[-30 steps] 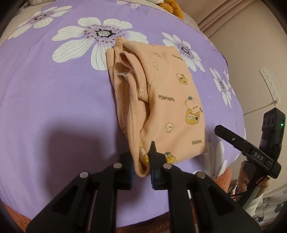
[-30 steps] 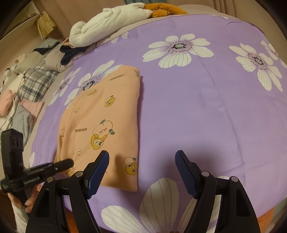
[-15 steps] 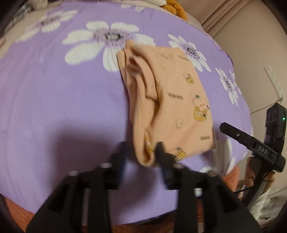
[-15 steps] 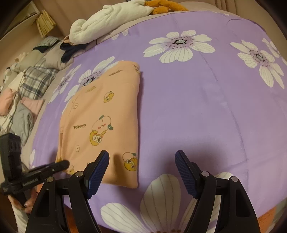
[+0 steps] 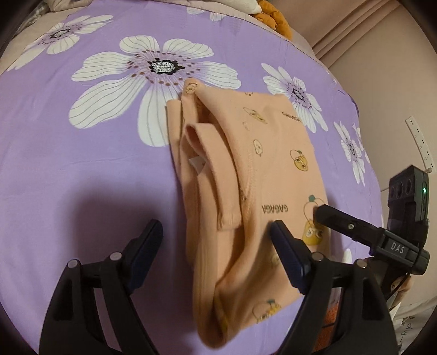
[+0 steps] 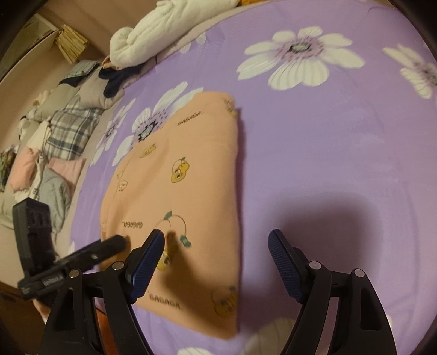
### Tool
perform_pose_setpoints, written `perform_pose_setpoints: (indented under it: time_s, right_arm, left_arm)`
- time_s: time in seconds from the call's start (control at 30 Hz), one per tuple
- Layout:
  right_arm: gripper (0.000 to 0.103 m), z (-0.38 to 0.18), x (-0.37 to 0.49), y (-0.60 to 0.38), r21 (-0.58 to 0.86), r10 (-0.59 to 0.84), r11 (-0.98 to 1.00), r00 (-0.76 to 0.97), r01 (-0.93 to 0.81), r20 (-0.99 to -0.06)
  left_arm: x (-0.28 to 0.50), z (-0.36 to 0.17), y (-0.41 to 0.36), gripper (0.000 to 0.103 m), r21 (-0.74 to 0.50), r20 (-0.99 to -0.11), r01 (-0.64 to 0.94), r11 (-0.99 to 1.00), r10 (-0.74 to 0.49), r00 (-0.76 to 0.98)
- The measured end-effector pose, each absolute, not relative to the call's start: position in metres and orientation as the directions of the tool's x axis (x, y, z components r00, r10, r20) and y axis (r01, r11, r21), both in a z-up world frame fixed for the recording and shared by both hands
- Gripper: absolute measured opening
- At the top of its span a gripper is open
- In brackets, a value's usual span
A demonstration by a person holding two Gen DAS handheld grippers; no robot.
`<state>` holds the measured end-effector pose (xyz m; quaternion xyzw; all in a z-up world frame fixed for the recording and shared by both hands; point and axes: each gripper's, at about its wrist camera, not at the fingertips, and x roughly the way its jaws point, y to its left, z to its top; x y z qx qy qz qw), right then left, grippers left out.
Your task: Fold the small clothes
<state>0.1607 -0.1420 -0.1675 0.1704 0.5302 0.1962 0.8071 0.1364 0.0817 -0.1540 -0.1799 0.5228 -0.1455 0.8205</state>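
Note:
A peach child's garment (image 5: 251,191) with cartoon prints and "GAGAGA" lettering lies folded lengthwise on the purple flowered bedspread (image 5: 82,177). Its layered edges and a white label face left in the left wrist view. My left gripper (image 5: 215,240) is open, its fingers on either side of the garment's near end, holding nothing. In the right wrist view the garment (image 6: 191,196) lies flat. My right gripper (image 6: 215,245) is open above its near right edge, with the left finger over the cloth and the right finger over the bedspread.
The bedspread (image 6: 327,136) reaches around the garment. A white rolled blanket (image 6: 174,24) and a pile of plaid, pink and grey clothes (image 6: 54,142) lie at the far left. A beige wall with a socket strip (image 5: 418,139) is on the right.
My left gripper has let go of the garment's near corner and opened wide, then moved forward over it. My right gripper has moved closer to the garment, staying open.

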Motion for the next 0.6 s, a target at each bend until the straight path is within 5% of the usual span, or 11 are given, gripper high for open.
perform_pose_setpoints:
  time_s: [0.2, 0.27, 0.47, 0.53, 0.6]
  right_arm:
    - [0.080, -0.169, 0.175, -0.130, 0.488, 0.510, 0.858, 0.367, -0.159, -0.778]
    - [0.078, -0.171, 0.179, -0.127, 0.491, 0.519, 0.854, 0.362, -0.173, -0.774]
    - [0.050, -0.172, 0.183, -0.118, 0.465, 0.508, 0.861, 0.367, -0.205, -0.779]
    - [0.031, -0.168, 0.182, -0.120, 0.467, 0.514, 0.857, 0.375, -0.216, -0.771]
    - [0.028, -0.164, 0.180, -0.120, 0.468, 0.520, 0.854, 0.383, -0.226, -0.764]
  left_arm:
    - [0.149, -0.157, 0.079, 0.079, -0.508, -0.778, 0.058, 0.859, -0.487, 0.398]
    - [0.151, -0.158, 0.077, 0.064, -0.528, -0.769, 0.062, 0.847, -0.508, 0.389]
    - [0.153, -0.158, 0.074, 0.042, -0.524, -0.778, 0.048, 0.850, -0.501, 0.381]
    - [0.152, -0.154, 0.073, 0.036, -0.525, -0.775, 0.047, 0.850, -0.500, 0.386]
    - [0.150, -0.148, 0.070, 0.034, -0.515, -0.775, 0.050, 0.856, -0.490, 0.398]
